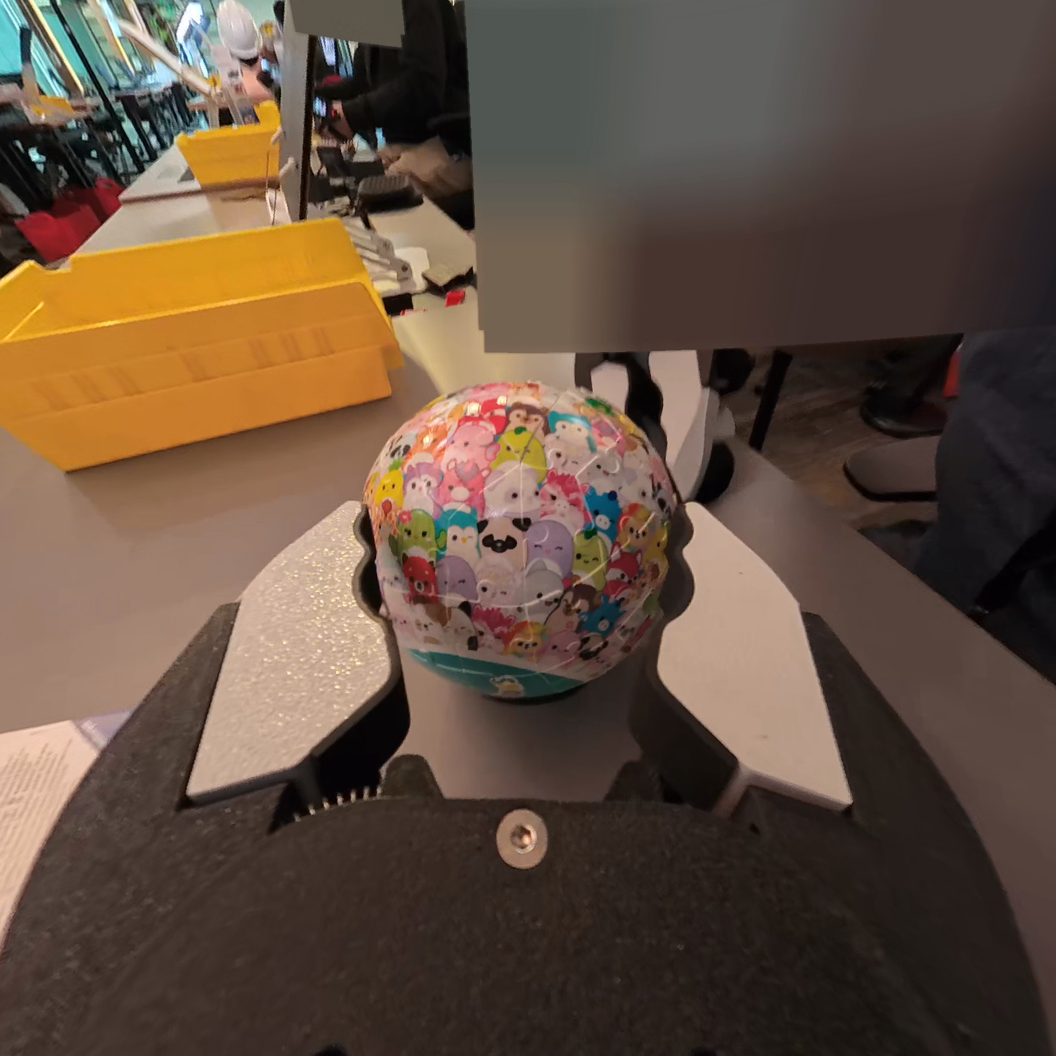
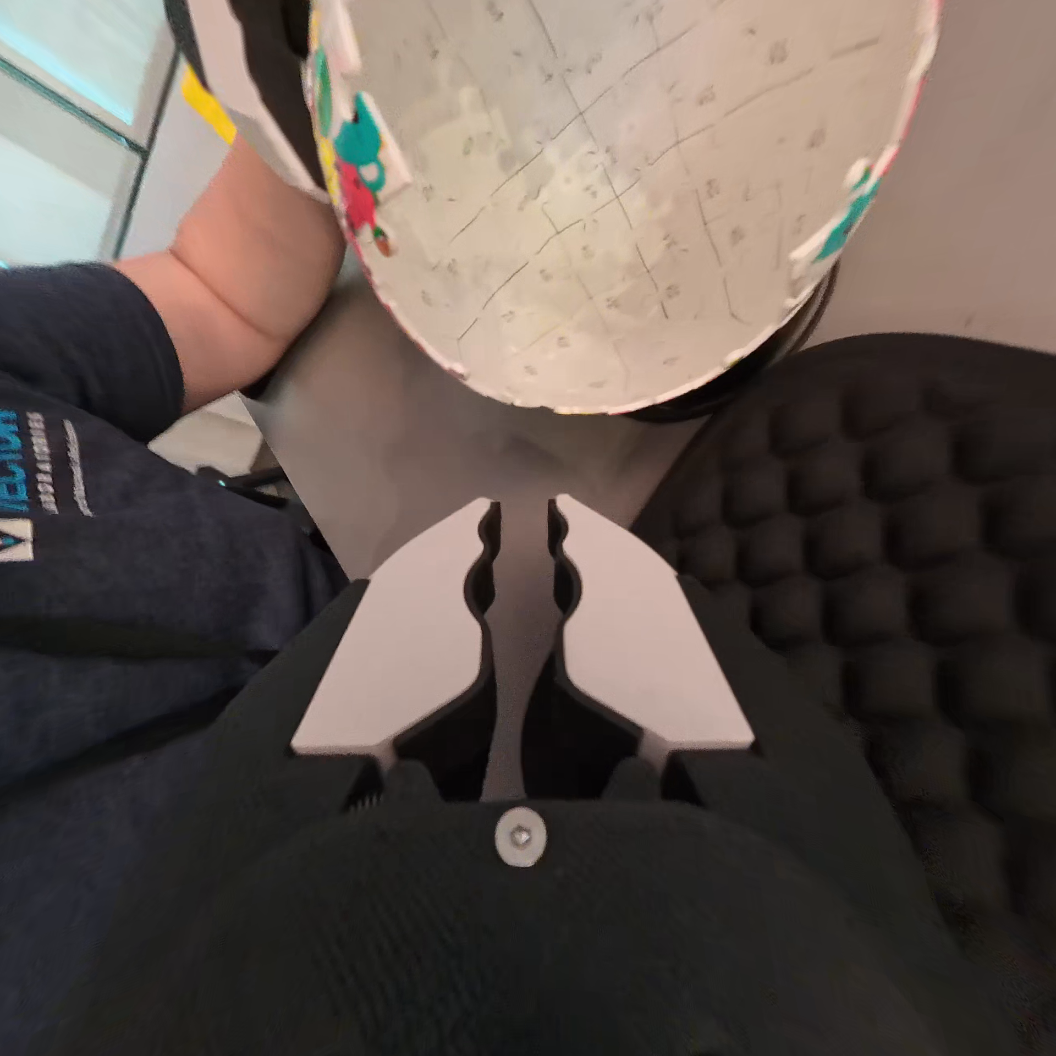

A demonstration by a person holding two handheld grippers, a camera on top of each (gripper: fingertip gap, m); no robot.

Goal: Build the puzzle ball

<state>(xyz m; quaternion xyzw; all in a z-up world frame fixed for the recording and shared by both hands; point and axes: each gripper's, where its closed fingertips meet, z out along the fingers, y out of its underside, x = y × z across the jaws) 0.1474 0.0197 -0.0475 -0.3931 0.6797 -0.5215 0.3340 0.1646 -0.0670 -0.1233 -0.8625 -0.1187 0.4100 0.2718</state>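
Note:
The puzzle ball, a shell covered in small colourful cartoon animals with a teal band at the bottom, stands on the grey table on a dark base. My left gripper has it between its pads, and both pads touch its sides. In the right wrist view the ball's open side shows its white inside with piece outlines. My right gripper is below that opening, fingers a little apart with only table between them.
Two yellow bins stand at the left back of the table. A printed sheet lies at the near left. A black bumpy cushion is at the right. A person's hand and dark sleeve are at the left.

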